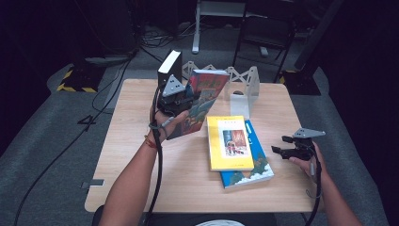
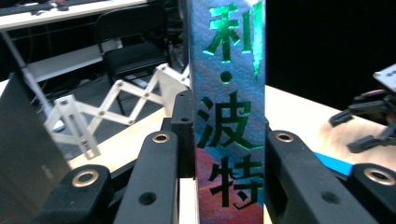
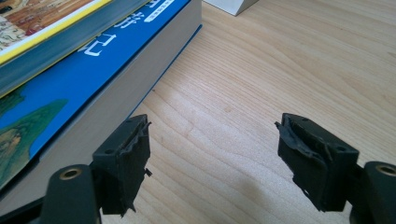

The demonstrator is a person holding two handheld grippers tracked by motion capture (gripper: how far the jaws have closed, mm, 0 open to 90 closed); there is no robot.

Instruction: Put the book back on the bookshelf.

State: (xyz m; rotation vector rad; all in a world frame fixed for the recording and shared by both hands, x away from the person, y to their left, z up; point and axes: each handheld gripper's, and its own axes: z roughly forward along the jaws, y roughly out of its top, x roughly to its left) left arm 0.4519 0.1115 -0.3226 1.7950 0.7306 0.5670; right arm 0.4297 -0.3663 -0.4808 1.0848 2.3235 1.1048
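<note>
From the high view I see my left gripper (image 1: 181,101) raised above the far left part of the wooden table (image 1: 141,141), holding a colourful book (image 1: 200,101) tilted up off the surface, with a dark book (image 1: 170,66) standing just behind it and a white zigzag rack (image 1: 244,82) at the table's far edge. My left gripper view adds what the high view hides: the jaws are clamped on the colourful book's spine (image 2: 231,116), one on each side, and large green and dark characters run down that spine; the rack (image 2: 116,105) sits behind, and my other gripper (image 2: 369,123) shows at the right edge. In the middle of the table a yellow book (image 1: 230,141) lies flat on top of a blue book (image 1: 254,165). My right gripper (image 1: 282,148) hovers just beside that stack on its right. The right gripper view shows it spread wide and holding nothing, low over bare wood, with the blue book's (image 3: 70,88) page edge very close to one jaw; I cannot tell whether they touch.
</note>
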